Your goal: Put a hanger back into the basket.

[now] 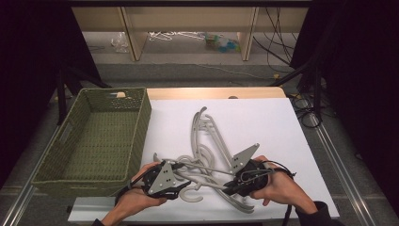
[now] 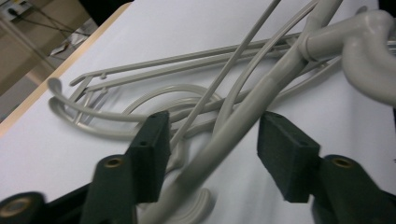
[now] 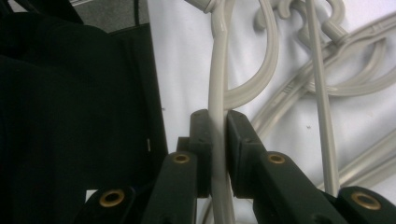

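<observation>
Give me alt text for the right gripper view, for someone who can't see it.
The right gripper has its black jaws clamped on a thin grey hanger arm above a white table. More grey hangers lie tangled beyond.

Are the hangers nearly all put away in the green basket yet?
Not yet. Nothing looks done: the green woven basket holds no hangers, and the grey hangers lie tangled on the white tabletop. In hand: the right gripper is clamped on one hanger's arm, and the left gripper has an arm between its jaws, not yet pressed. Left to do: probably untangling them and moving each into the basket.
</observation>
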Motion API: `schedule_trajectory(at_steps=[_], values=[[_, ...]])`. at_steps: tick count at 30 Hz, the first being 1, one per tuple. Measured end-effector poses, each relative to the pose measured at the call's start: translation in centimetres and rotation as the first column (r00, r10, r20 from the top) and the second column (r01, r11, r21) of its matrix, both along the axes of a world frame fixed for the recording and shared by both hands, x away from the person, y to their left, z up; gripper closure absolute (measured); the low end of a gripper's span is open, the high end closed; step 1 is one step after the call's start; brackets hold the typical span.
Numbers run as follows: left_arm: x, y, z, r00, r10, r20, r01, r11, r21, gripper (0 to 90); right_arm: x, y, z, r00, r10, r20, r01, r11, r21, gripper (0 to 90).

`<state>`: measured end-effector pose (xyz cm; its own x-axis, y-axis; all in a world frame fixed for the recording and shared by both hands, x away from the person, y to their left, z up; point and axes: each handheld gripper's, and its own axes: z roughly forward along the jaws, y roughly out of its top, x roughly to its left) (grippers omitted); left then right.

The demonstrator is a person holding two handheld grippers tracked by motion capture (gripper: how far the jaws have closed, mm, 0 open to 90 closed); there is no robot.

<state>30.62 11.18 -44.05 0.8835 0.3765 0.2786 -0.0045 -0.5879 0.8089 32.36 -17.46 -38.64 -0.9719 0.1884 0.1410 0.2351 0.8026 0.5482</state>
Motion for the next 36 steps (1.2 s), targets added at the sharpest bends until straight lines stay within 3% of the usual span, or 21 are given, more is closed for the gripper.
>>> schedule_trajectory(at_steps=[5, 6, 7, 9, 11, 13, 14, 18, 24, 26, 27, 29, 31, 33, 34, 35, 36], values=[[0.2, -0.7, 0.2, 0.9982, -0.055, -0.023, 0.056, 0.9977, 0.038, 54.5, -0.1, 0.0, 0.1, 0.9999, 0.017, -0.001, -0.017, 0.9998, 0.003, 82.2], [0.2, -0.9, 0.3, 0.996, -0.089, -0.008, 0.09, 0.9935, 0.07, 60.4, -0.1, 0.0, 0.0, 0.9998, 0.019, 0.001, -0.019, 0.9998, 0.003, 82.2], [0.2, -0.9, 0.3, 0.996, -0.089, -0.008, 0.09, 0.9935, 0.07, 61.7, -0.1, 0.0, 0.0, 0.9998, 0.019, 0.001, -0.019, 0.9998, 0.003, 82.2], [0.2, -1.1, 0.5, 0.9916, -0.129, 0.004, 0.128, 0.9849, 0.117, 64.4, 0.0, -0.1, -0.1, 0.9997, 0.025, -0.006, -0.025, 0.9997, 0.004, 82.1], [0.2, -1.2, 0.7, 0.9906, -0.136, 0.012, 0.133, 0.9828, 0.128, 66.2, 0.2, -0.1, -0.1, 0.9996, 0.028, 0.0, -0.028, 0.9996, 0.007, 82.0], [0.1, -1.3, 1.0, 0.9852, -0.166, 0.04, 0.157, 0.972, 0.175, 68.0, 0.3, -0.2, -0.1, 0.9997, 0.025, 0.003, -0.025, 0.9996, 0.013, 81.7], [0.1, -1.4, 1.2, 0.9858, -0.163, 0.042, 0.153, 0.9714, 0.182, 69.4, 0.5, -0.3, -0.1, 0.9998, 0.02, 0.008, -0.02, 0.9997, 0.011, 80.9], [-0.1, -1.7, 1.8, 0.982, -0.176, 0.069, 0.159, 0.9666, 0.201, 72.7, 0.7, -0.5, 0.2, 0.9993, 0.006, 0.037, -0.006, 0.9999, 0.008, 79.2], [0.1, -2.0, 2.9, 0.9781, -0.196, 0.07, 0.182, 0.9695, 0.164, 77.3, 1.5, -1.4, 0.9, 0.9939, -0.048, 0.099, 0.044, 0.9982, 0.041, 71.7], [0.0, -2.3, 3.4, 0.9798, -0.187, 0.071, 0.174, 0.9713, 0.163, 78.6, 1.7, -1.6, 1.1, 0.988, -0.086, 0.128, 0.079, 0.9954, 0.055, 65.2], [0.1, -2.5, 3.9, 0.9857, -0.163, 0.041, 0.157, 0.9788, 0.132, 78.9, 1.9, -1.9, 1.7, 0.9818, -0.129, 0.139, 0.116, 0.9884, 0.098, 56.5], [0.2, -2.5, 4.2, 0.9879, -0.15, 0.038, 0.144, 0.9803, 0.135, 78.9, 1.9, -2.0, 1.9, 0.9767, -0.155, 0.149, 0.138, 0.9836, 0.116, 54.3], [0.5, -2.3, 4.7, 0.9949, -0.101, 0.001, 0.1, 0.9876, 0.121, 78.9, 1.8, -2.3, 2.7, 0.9616, -0.214, 0.172, 0.188, 0.9698, 0.155, 47.4], [1.0, -2.1, 5.0, 0.9972, -0.039, -0.063, 0.045, 0.9948, 0.091, 78.9, 1.7, -2.7, 3.5, 0.9431, -0.266, 0.199, 0.225, 0.952, 0.208, 43.6], [1.2, -1.8, 5.1, 0.9967, -0.006, -0.081, 0.011, 0.9975, 0.069, 78.9, 1.6, -2.8, 3.8, 0.9336, -0.291, 0.209, 0.241, 0.9419, 0.233, 42.3], [1.4, -1.6, 5.2, 0.9962, 0.01, -0.087, -0.005, 0.998, 0.063, 78.9, 1.3, -2.9, 4.4, 0.9191, -0.328, 0.219, 0.265, 0.9251, 0.272, 40.0], [1.5, -1.4, 5.4, 0.9949, 0.025, -0.098, -0.02, 0.9984, 0.052, 78.9, 1.3, -2.9, 4.4, 0.9191, -0.328, 0.219, 0.265, 0.9251, 0.272, 40.0]])
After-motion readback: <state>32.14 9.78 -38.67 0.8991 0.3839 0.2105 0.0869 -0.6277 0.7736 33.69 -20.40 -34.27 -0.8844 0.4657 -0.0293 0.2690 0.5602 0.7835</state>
